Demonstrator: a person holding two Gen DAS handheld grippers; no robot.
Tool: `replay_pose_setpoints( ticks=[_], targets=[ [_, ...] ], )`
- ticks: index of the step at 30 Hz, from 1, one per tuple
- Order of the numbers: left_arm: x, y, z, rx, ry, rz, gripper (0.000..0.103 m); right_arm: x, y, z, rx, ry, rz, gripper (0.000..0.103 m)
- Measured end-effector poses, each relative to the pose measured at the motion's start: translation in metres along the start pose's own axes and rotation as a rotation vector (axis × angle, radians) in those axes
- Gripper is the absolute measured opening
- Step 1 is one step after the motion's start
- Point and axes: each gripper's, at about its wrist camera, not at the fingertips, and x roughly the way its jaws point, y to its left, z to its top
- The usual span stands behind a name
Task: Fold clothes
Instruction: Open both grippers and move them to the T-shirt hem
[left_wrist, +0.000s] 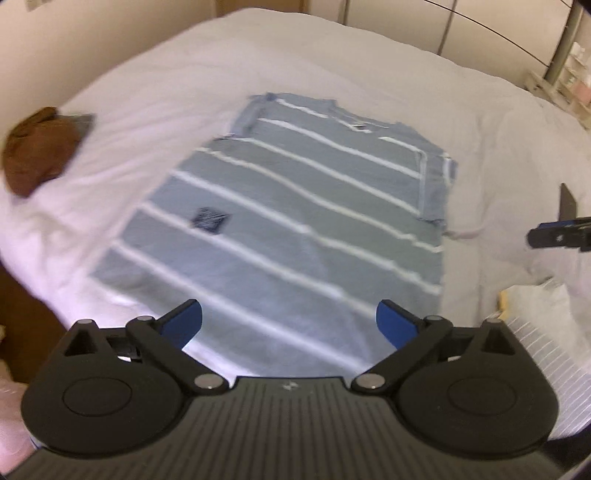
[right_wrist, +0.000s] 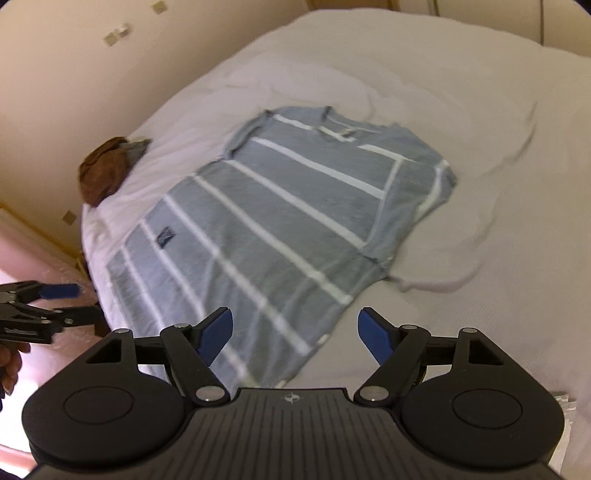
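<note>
Clearly the blue-grey striped T-shirt (left_wrist: 295, 206) lies spread on the white bed (left_wrist: 155, 81), collar toward the far end, hem nearest the cameras, a small dark patch low on its front. Both sleeves look tucked in along the sides, so the body reads as a long rectangle; that much of the folding seems done. What appears left is to bring the hem up toward the collar, once or twice, into a compact stack.

Above the hem, the left claw (left_wrist: 289, 325) stands wide apart with nothing between its blue pads, clear of the cloth. The right claw (right_wrist: 295, 332) is likewise released and empty, hovering over the hem's right corner; neither touches the shirt.

Further out, a brown garment (left_wrist: 35, 155) sits crumpled near the bed's left edge with a grey piece tucked against it, well apart from the shirt, and looks not yet folded. At the right edge of the left view lies some pale striped cloth (left_wrist: 546, 362), whose state I cannot tell.
</note>
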Motion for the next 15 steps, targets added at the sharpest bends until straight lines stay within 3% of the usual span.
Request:
replay_pose_setpoints(
  ticks=[3,8,11,15],
  targets=[
    [-0.017,0.025,-0.013,0.035,-0.004,0.054,0.101,-0.009,0.016,-0.008,-0.006,-0.019,-0.011,0.08],
    [-0.028,0.058,-0.028,0.257,-0.009,0.129,0.101,-0.016,0.042,-0.023,0.004,-0.039,-0.029,0.084],
    [-0.024,0.081,-0.032,0.351,-0.02,0.107,0.101,-0.012,0.063,-0.032,0.005,-0.042,-0.054,0.084],
    [-0.021,0.118,-0.022,0.388,-0.045,0.04,0.101,-0.005,0.102,-0.04,0.041,-0.06,-0.133,0.084]
  ],
)
